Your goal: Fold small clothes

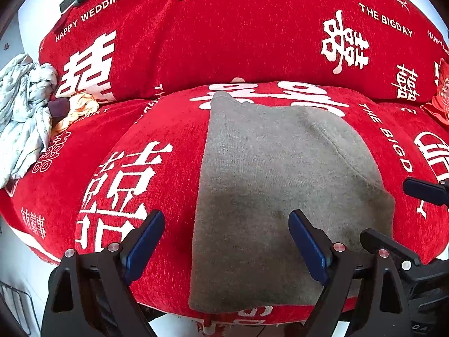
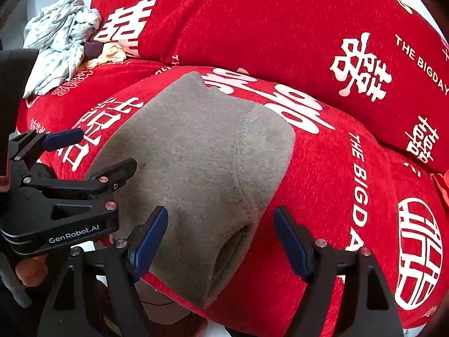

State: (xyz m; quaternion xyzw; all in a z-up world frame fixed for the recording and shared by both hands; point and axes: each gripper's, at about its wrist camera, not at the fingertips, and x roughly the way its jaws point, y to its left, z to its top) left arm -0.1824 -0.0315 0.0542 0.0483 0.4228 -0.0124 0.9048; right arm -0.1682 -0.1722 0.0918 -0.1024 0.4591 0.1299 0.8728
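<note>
The biggest thing ahead of both my tools is the red sofa [image 1: 252, 28], covered in a fuzzy cloth with white wedding lettering; its back cushion rises beyond my fingertips and the seat cushion [image 1: 157, 129] runs right under them.

On that seat, directly ahead of me, lies the grey knit garment [image 1: 266, 182], already doubled into a rough rectangle. From the left tool [image 1: 226, 241] it sits mostly beneath the inner finger and stretches away from me; from the right tool [image 2: 221, 238] it lies under the left-hand finger, with a stitched seam running away from the tips and an open hem mouth [image 2: 233, 250] just between the fingers.

Off past the outer side of the left tool, well apart, a crumpled pale printed cloth [image 1: 22, 112] is heaped at the sofa's end, with a small yellowish piece [image 1: 80, 106] just beside it.

Both tools stand spread wide, gripping nothing. The left tool hovers over the garment's near edge and the right tool sits close alongside it.

I judge the knit to be light, soft and floppy, with no stiffness to hold a crease, and likely to cling a little to the fuzzy cover instead of sliding. I would pinch the near corners, catching all layers at the hem so the mouth does not gape, and lift low to carry the edge over.
</note>
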